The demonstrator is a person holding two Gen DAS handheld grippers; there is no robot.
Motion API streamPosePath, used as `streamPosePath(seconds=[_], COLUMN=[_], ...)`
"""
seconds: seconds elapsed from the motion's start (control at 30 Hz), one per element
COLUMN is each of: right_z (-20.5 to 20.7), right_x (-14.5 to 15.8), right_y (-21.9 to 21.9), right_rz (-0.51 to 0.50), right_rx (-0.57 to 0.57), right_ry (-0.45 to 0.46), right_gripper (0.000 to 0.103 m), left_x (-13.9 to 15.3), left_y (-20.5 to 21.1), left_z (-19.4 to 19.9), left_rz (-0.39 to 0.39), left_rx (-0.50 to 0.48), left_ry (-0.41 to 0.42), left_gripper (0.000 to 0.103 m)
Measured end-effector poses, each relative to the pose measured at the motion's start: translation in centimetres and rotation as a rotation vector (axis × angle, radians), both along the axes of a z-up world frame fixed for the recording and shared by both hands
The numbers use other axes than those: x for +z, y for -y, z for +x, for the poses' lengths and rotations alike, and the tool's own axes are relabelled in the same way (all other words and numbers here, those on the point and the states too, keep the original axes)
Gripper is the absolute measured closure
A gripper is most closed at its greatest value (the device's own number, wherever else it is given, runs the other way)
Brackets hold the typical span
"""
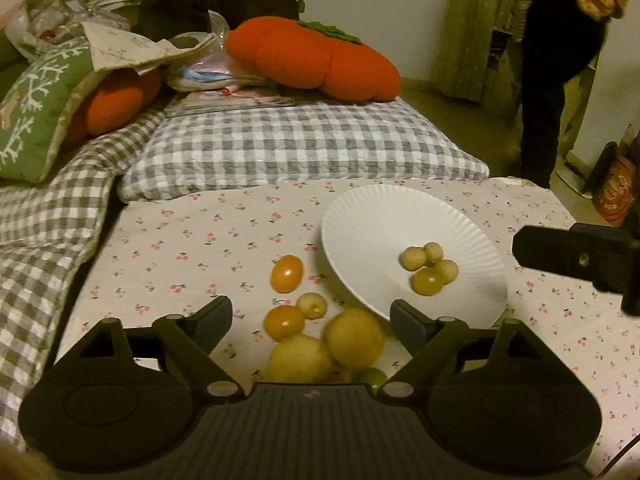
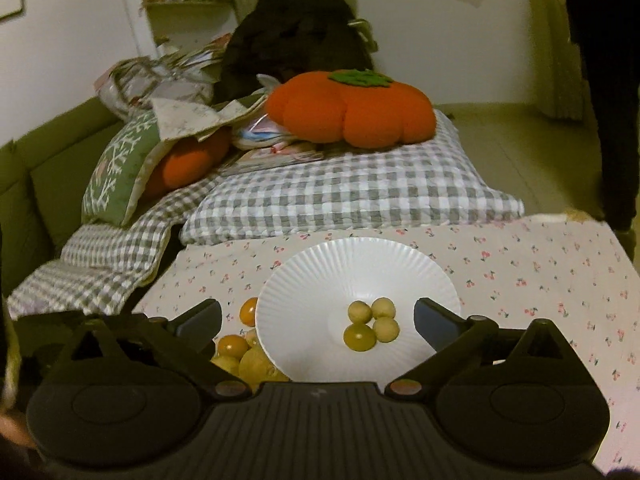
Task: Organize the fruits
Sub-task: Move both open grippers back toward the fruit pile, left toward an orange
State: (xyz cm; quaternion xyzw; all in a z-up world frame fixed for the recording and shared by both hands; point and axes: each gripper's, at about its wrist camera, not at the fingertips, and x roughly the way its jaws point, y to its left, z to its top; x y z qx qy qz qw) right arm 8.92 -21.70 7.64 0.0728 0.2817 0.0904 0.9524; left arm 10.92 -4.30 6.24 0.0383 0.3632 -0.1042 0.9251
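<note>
A white ribbed plate (image 1: 372, 216) (image 2: 320, 276) lies on the cherry-print cloth and holds several small fruits (image 1: 430, 268) (image 2: 372, 322), pale round ones and one darker cherry tomato. Left of the plate lie loose fruits: an orange cherry tomato (image 1: 286, 274) (image 2: 248, 311), a second one (image 1: 283, 322) (image 2: 232, 345), a small pale fruit (image 1: 312, 305) and two larger yellow fruits (image 1: 354, 338) (image 1: 300, 360). My left gripper (image 1: 312, 320) is open above this loose pile. My right gripper (image 2: 318, 320) is open above the plate, nothing between its fingers; its dark body (image 1: 576, 254) shows at the right of the left wrist view.
Behind the cloth lie a grey checked cushion (image 1: 300, 148) (image 2: 352, 192), an orange persimmon-shaped pillow (image 1: 316, 64) (image 2: 352, 110), a green embroidered pillow (image 1: 36, 108) and piled bags and papers. A person in dark clothes (image 1: 556, 60) stands at the right.
</note>
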Motion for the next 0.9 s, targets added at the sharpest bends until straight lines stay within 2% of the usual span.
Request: streamPosePath(seconds=[0.27,0.43,0.73,0.9], right_z=[-1.0,-1.4,-1.7,-1.8], right_x=[-0.2,-0.3,-0.6,-0.8], right_y=[-2.0,-3.0,-3.4,-3.1], right_rz=[-0.088,-0.135,-0.135,-0.101], right_rx=[0.067,0.09,0.113,0.099], right_ry=[0.022,0.032,0.018,0.005], right_gripper=[0.0,0.0,0.0,0.0], left_x=[0.6,0.8,0.7,1.2], left_y=[-0.7,-1.1,-1.9,-3.2], left_z=[-0.7,-1.3,-1.6,-1.3], left_rz=[0.025,0.028,0.009,-0.008], left_rx=[0.034,0.044,0.074,0.09], left_ry=[0.03,0.03,0.005,-0.001], left_gripper=[0.011,0.008,0.008,0.008])
